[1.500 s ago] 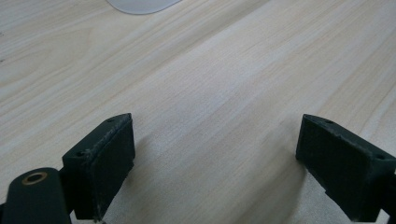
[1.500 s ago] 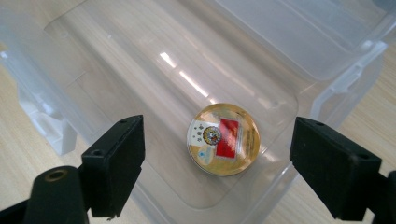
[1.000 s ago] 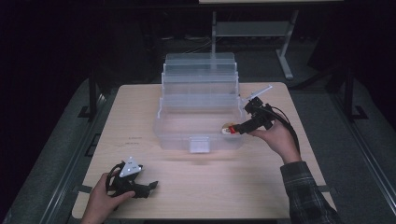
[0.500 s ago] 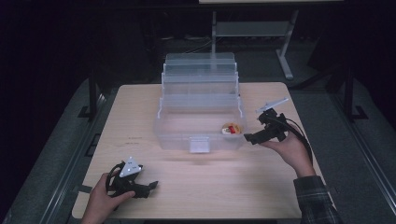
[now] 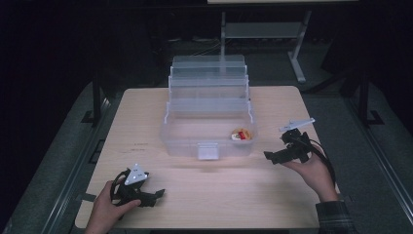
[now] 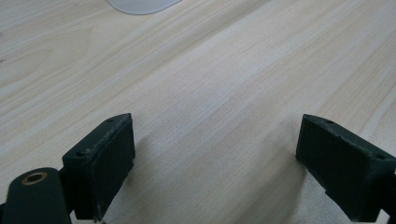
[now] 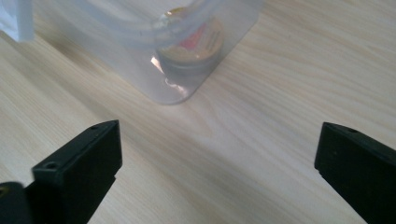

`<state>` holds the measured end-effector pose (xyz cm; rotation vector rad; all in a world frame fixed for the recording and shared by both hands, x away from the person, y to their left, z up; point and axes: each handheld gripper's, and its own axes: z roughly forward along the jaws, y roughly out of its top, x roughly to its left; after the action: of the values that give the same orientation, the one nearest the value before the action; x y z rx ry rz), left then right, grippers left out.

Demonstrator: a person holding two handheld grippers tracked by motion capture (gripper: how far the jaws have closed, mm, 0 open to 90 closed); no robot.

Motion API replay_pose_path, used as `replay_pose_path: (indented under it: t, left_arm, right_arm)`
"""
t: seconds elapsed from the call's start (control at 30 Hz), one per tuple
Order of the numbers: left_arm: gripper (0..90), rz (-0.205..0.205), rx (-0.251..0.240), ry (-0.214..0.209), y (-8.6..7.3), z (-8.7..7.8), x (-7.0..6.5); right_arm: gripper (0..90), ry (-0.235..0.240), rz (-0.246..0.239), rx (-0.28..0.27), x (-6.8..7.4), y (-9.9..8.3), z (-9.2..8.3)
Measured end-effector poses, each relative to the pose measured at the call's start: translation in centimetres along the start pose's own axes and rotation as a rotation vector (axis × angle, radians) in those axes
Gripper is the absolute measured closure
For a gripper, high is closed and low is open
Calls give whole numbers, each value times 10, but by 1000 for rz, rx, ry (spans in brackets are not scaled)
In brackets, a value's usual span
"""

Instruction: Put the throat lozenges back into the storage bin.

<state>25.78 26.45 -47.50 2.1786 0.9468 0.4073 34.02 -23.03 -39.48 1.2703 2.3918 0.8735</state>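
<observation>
Tin [image 5: 241,134] is left in the box [image 5: 168,139] corner; right hand-held gripper [image 5: 271,157], jaws just spread, is held empty; left hand-held gripper [image 5: 157,195] is rested released on the worktop [image 5: 146,112].

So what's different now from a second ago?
The right gripper came away from the clear box toward the person and sank to the table. Its jaws have just been opening, with nothing between them. The little red and yellow thing it let go lies in the box's right front corner. The left gripper and box stayed put.

Overhead overview; tool cameras skim table [image 5: 146,112]
</observation>
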Motion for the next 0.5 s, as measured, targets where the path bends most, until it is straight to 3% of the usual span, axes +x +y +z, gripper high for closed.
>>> replay_pose_path:
  t: [0.5]
  left_arm:
    - [108, 0, -3, 0, 0, 0, 0]
  right_arm:
    - [0, -18, 5, 21, 7, -45, 2]
